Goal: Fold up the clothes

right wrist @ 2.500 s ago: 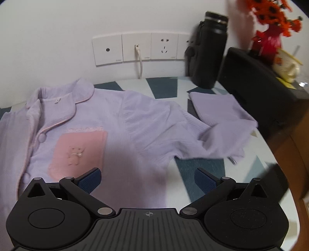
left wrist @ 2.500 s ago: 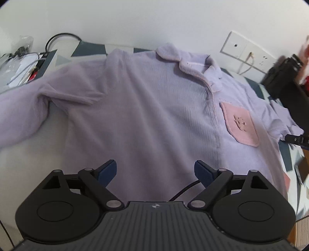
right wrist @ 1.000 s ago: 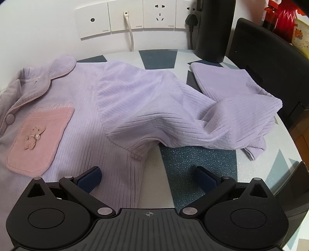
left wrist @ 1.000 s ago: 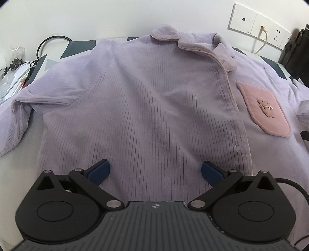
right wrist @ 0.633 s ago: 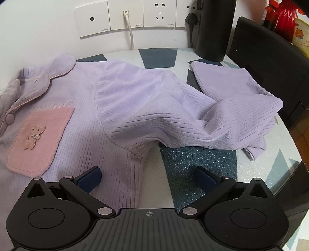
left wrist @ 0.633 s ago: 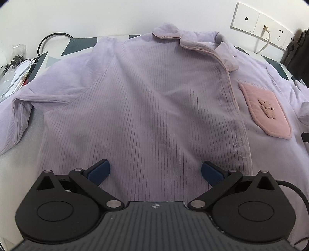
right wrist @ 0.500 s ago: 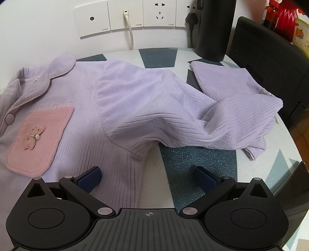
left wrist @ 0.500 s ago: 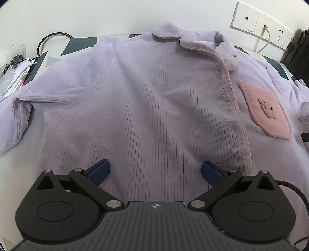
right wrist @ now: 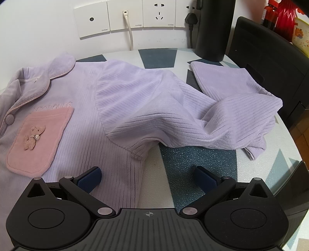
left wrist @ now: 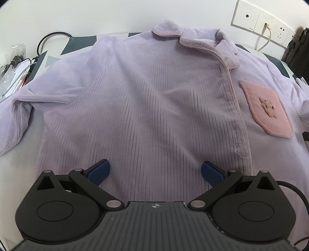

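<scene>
A lilac ribbed pajama shirt with a pink chest pocket lies face up and spread on the table. My left gripper is open and empty, just above the shirt's lower front. My right gripper is open and empty over the shirt's side seam below the armpit. In the right wrist view the shirt has its sleeve bunched to the right, partly over a folded lilac garment.
The table has a teal and white pattern. A black flask and a black box stand at the back right by wall sockets. Cables and clutter lie at the far left.
Since 2.5 s ago both grippers have moved closer and lower over the shirt. In the last second almost nothing has moved.
</scene>
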`<state>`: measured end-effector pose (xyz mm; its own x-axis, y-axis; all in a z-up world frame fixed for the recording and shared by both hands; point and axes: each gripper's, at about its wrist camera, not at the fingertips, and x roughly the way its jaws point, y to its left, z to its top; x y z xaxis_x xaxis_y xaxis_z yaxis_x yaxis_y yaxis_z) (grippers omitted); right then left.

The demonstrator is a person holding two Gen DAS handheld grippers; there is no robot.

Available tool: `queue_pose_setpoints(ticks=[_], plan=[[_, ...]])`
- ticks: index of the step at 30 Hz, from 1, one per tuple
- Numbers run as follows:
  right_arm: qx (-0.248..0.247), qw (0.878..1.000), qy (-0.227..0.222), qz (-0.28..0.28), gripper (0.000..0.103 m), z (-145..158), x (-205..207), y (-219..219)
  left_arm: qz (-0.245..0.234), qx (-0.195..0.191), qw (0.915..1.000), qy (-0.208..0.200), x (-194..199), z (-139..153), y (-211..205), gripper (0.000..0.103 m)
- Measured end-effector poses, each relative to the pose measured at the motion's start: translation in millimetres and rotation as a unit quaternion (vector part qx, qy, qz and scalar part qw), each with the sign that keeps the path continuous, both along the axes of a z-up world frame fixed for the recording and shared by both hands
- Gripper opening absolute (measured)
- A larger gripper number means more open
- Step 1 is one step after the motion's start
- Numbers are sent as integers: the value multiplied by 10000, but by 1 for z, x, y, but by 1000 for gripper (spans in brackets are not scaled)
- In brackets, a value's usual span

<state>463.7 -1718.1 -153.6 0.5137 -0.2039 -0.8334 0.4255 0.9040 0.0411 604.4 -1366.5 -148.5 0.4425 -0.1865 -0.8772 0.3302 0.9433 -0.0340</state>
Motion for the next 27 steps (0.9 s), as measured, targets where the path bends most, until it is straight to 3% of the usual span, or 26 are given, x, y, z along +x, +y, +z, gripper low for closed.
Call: queue_pose_setpoints(ticks=[20, 24, 27], plan=[[34, 10000, 73, 13, 102, 3, 2, -1, 24, 41, 10000, -85, -2, -1, -3, 103], [167, 9997, -149, 4, 101, 15, -3, -7, 30, -27, 10000, -30, 4, 4, -1, 103], [127, 9988, -479, -50, 101, 32, -12, -12, 239, -316, 9985, -389, 8, 25, 6, 103]])
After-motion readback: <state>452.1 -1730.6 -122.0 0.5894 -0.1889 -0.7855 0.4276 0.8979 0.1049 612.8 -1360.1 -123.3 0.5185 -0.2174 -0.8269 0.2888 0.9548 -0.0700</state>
